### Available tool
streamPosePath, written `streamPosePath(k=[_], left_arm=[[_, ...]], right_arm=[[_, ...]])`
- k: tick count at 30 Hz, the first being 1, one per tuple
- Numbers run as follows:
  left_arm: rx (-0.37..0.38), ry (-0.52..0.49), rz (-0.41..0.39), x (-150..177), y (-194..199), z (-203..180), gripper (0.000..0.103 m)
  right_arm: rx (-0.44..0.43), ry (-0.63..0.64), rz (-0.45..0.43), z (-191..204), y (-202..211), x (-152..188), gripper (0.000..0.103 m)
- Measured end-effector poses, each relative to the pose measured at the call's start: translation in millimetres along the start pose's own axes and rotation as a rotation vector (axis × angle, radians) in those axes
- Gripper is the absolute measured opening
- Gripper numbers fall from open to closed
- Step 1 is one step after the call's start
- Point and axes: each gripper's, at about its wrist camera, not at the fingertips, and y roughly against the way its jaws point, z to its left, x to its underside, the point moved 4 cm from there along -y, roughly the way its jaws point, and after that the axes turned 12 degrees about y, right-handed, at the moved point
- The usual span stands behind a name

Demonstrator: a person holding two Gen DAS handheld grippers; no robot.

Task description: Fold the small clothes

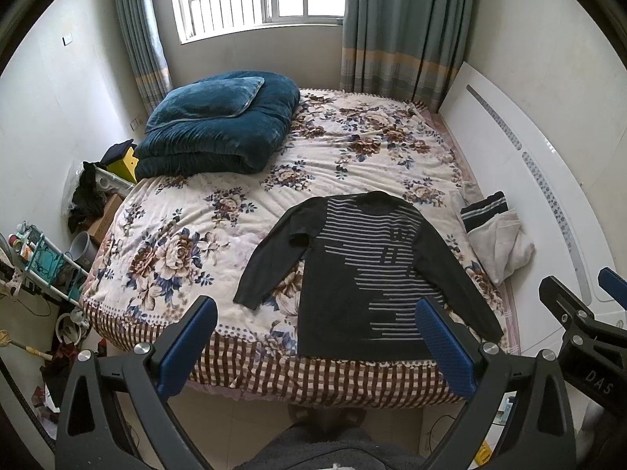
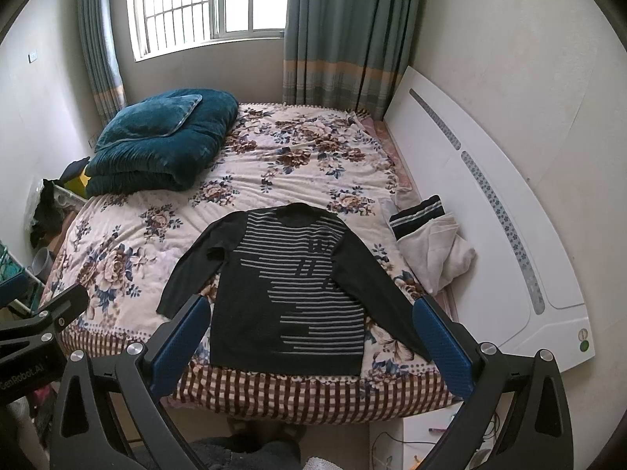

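Observation:
A dark long-sleeved sweater with pale stripes [image 1: 364, 270] lies flat, front up, near the foot edge of the bed, sleeves spread; it also shows in the right wrist view [image 2: 290, 286]. My left gripper [image 1: 315, 309] is open and empty, held above the foot of the bed, short of the sweater's hem. My right gripper [image 2: 311, 307] is open and empty too, held above the hem; its body shows at the right edge of the left wrist view [image 1: 580, 313].
The bed has a floral cover [image 1: 219, 231]. A folded teal quilt with a pillow [image 1: 219, 125] sits at the far left corner. A pile of white and striped clothes [image 1: 493, 235] lies by the white headboard [image 1: 529, 180]. Cluttered shelves and boxes [image 1: 43, 258] stand on the floor left.

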Motion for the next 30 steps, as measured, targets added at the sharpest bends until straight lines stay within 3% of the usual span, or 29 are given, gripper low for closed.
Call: streamPosePath(k=[3,9,12,15,19,21,25,30], left_arm=[[-0.001,0.0,-0.002,-15,2,-7,0.103],[-0.063,-0.018,-0.103,-55,-35,-9,0.103],[-0.112,-0.043,-0.126,-72,-85,-16,0.103],[-0.103,-0.045,-0.092,-60,-142,-17,0.103],[-0.14,-0.057,-0.012,-63,-231,-39,0.103],[-0.163,-0.064,0.026,-47,-258,-42,0.103],[-0.22,-0.072,0.09,-31,-330,-68,0.103],[-0.298,-0.076,0.154,0,-410,-87,0.103]], right_arm=[[0.0,-0.004,0.0,0,0,1,0.103],[0.003,-0.094,0.023,-19,-18,-7,0.103],[0.035,-0.184,0.071,-43,-50,0,0.103],[0.109,-0.288,0.144,-75,-95,23,0.103],[0.186,-0.44,0.253,-128,-168,74,0.103],[0.208,-0.522,0.308,-156,-205,104,0.103],[0.24,-0.71,0.427,-220,-282,187,0.103],[0.221,-0.967,0.548,-293,-377,311,0.103]])
